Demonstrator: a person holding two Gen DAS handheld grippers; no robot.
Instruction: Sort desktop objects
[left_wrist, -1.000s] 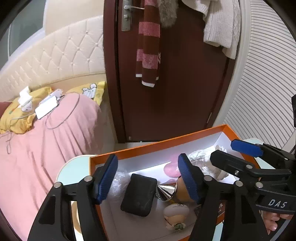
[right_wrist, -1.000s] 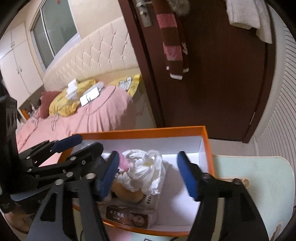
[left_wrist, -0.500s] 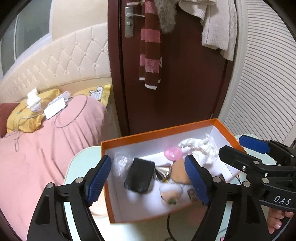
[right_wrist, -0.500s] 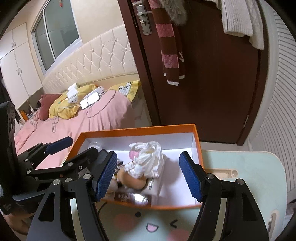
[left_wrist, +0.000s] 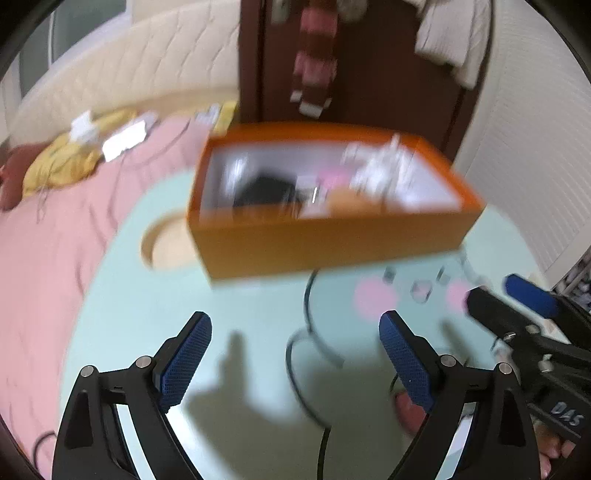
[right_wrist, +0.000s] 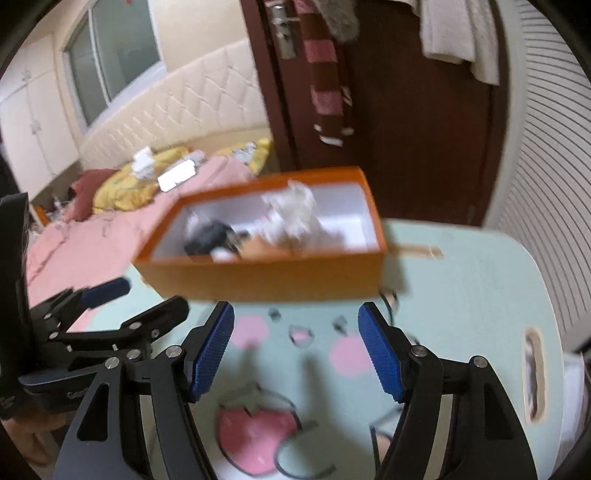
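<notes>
Both views are smeared by motion blur, so fine detail is lost. The left claw (left_wrist: 295, 332) stands wide apart, its two fingers faced with ribbed blue rubber pads (left_wrist: 184, 362) on black angular frames, and nothing lies between them. The right claw (right_wrist: 295, 336) is likewise spread open and empty, with the same blue textured pads (right_wrist: 380, 354).

Both hang above the pale mint-green bench (left_wrist: 240, 314) with its smooth rounded edge, printed with a cartoon face: pink round cheeks (right_wrist: 349, 356) and a pink open mouth (right_wrist: 255, 432). A thin black cable (left_wrist: 299, 354) curls in loops across the bench between the left claw's fingers.

Farther back on the bench sits the rectangular orange cardboard box (left_wrist: 332, 240) with a white inside. In it lie a black soft-looking pouch (left_wrist: 262, 192), crumpled white plastic wrapping (right_wrist: 295, 210), something pink (left_wrist: 332, 177) and a tan rounded thing too blurred to name.

Beyond the bench are a bed under a pink cover (left_wrist: 55, 229), a cream tufted headboard (right_wrist: 177, 110) and a dark brown wooden door (right_wrist: 406, 110) hung with a red-and-pink striped scarf (right_wrist: 325, 88).
</notes>
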